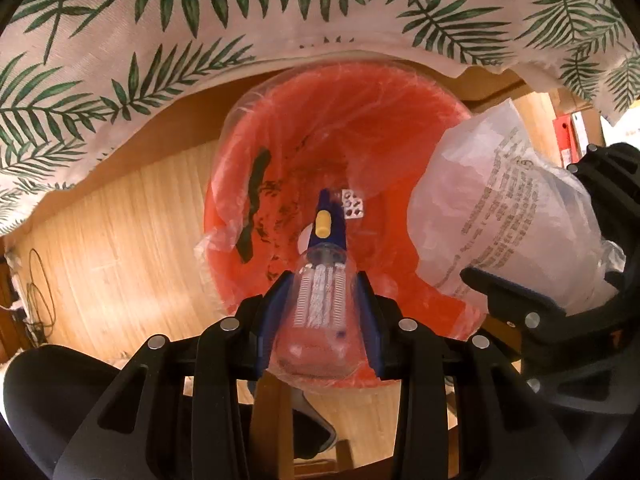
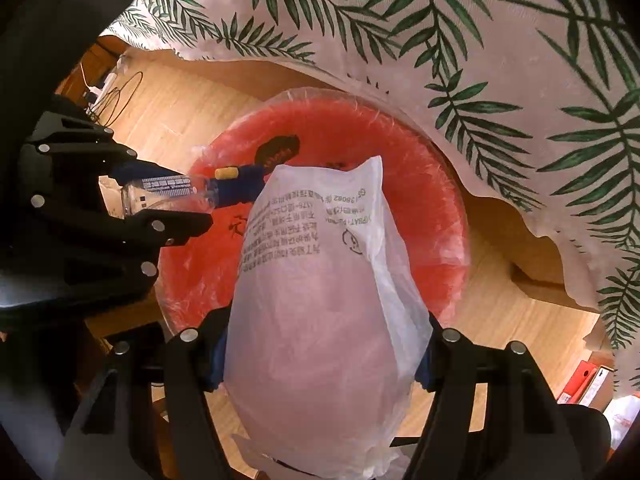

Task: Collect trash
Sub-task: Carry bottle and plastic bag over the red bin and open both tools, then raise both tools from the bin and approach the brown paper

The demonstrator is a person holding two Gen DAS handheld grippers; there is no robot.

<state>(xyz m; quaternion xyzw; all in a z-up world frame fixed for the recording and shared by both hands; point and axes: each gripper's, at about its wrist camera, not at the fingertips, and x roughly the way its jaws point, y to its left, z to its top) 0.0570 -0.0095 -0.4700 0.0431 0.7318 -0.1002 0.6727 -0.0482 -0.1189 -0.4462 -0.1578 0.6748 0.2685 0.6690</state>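
While both tongs grip trash, the red bin (image 1: 360, 128) sits below.

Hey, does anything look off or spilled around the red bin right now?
Nothing spilled. Both claws hang over the red bin: the left claw grips a clear bottle, the right claw a white plastic bag.

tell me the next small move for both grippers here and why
Probably open both jaws and let go. The left gripper holds a clear bottle and the right gripper a white plastic bag, both pointing down over the mouth of the red lined bin, so each piece should fall inside.
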